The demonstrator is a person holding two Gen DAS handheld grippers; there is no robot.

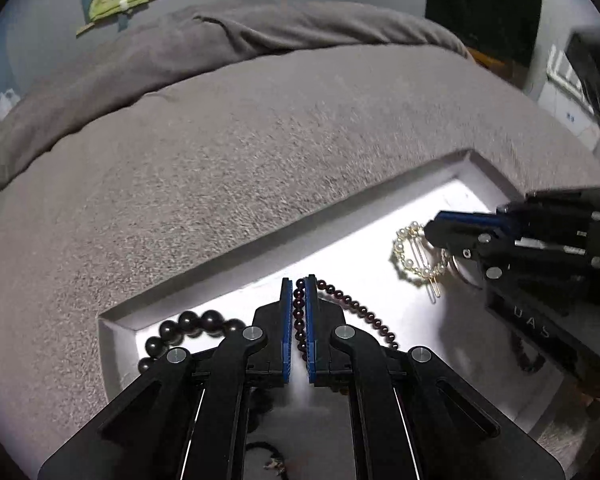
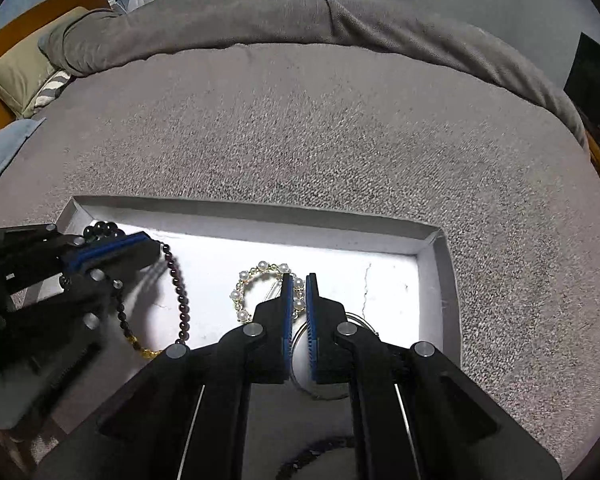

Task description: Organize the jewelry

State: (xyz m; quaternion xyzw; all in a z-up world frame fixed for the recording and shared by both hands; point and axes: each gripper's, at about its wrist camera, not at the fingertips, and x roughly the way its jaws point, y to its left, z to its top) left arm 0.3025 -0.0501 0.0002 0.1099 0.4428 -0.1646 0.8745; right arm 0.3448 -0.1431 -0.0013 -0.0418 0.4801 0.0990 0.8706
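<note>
Left hand-held gripper [image 1: 299, 286] pinches the garnet bead strand [image 1: 342, 300]; right hand-held gripper [image 2: 299, 280] seemingly nips the pearl hairpin [image 2: 260, 280].

White tray [image 2: 432, 248] on a speckled grey bed [image 2: 300, 128]; dark red, perhaps garnet, bead strand [image 1: 342, 300]; white-pearl, gold clip [image 2: 260, 280]; black beads [image 1: 188, 324].

The blanket [image 2: 300, 128] is grey cloth with a rough, nubby, matt pile, and the box [image 2: 260, 220] set on it looks like smooth white card. The dark beads [image 1: 340, 300] and the bigger black beads [image 1: 188, 326] are glossy; the pearl clip [image 2: 260, 280] has lustrous pearls on shiny gold metal. Both grippers [image 1: 299, 292] [image 2: 299, 292] are matt black plastic with ribbed blue pads [image 1: 287, 320] and bright metal pins.
</note>
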